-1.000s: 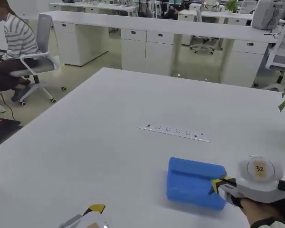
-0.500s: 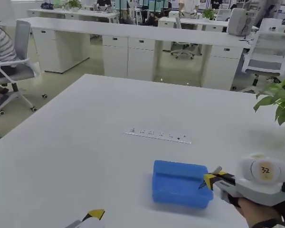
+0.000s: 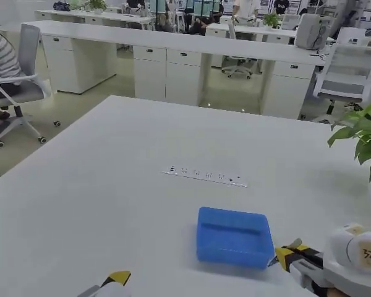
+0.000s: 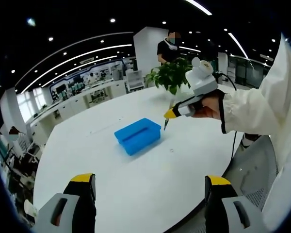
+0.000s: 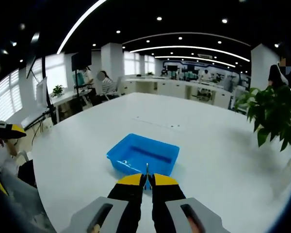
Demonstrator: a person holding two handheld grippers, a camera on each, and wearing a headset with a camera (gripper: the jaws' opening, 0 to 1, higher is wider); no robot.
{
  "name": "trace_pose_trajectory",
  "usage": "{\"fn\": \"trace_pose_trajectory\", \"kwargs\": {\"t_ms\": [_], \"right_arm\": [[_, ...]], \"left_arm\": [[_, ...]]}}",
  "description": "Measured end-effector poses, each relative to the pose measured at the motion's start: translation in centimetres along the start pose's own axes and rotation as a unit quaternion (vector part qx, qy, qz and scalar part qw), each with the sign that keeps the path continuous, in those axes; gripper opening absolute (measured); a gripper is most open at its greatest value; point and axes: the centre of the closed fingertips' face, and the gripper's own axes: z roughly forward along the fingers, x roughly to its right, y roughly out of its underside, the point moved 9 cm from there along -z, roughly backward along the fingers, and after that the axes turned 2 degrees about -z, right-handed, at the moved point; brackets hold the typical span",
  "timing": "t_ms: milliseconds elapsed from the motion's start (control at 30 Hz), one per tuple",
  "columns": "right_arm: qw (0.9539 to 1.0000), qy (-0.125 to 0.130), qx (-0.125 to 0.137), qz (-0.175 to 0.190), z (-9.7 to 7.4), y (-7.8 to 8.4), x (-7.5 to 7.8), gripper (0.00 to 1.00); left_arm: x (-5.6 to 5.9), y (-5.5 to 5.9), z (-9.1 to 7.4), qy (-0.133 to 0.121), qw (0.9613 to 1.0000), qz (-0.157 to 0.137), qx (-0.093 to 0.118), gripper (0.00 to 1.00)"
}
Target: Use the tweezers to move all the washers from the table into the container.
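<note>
The right gripper (image 5: 147,179), low centre of its view, is clenched on the tweezers (image 5: 147,168), tips poised at the near rim of the blue container (image 5: 121,165), seemingly between picks, while the left gripper (image 4: 149,180) hangs released and idle, and one apparent washer (image 4: 170,151) lies on the desk (image 4: 111,165), lower right of the container in the left gripper view.

a socket strip (image 3: 205,176), a leafy plant (image 3: 362,139) at right, a grey chair (image 3: 21,80) and white desks (image 3: 173,59) beyond
</note>
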Motion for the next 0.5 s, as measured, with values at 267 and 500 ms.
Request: {"fn": "trace_pose_trajectory", "kwargs": {"t_ms": [267, 500], "right_arm": [[0.9994, -0.005, -0.03, 0.018, 0.3, 2.6, -0.5, 0.03], [0.9983, -0.001, -0.033, 0.049, 0.7, 3.3, -0.2, 0.03]], "left_arm": [[-0.2, 0.4, 0.1, -0.007, 0.9999, -0.012, -0.002, 0.95], [-0.3, 0.7, 0.2, -0.011, 0.9997, -0.02, -0.011, 0.95]]}}
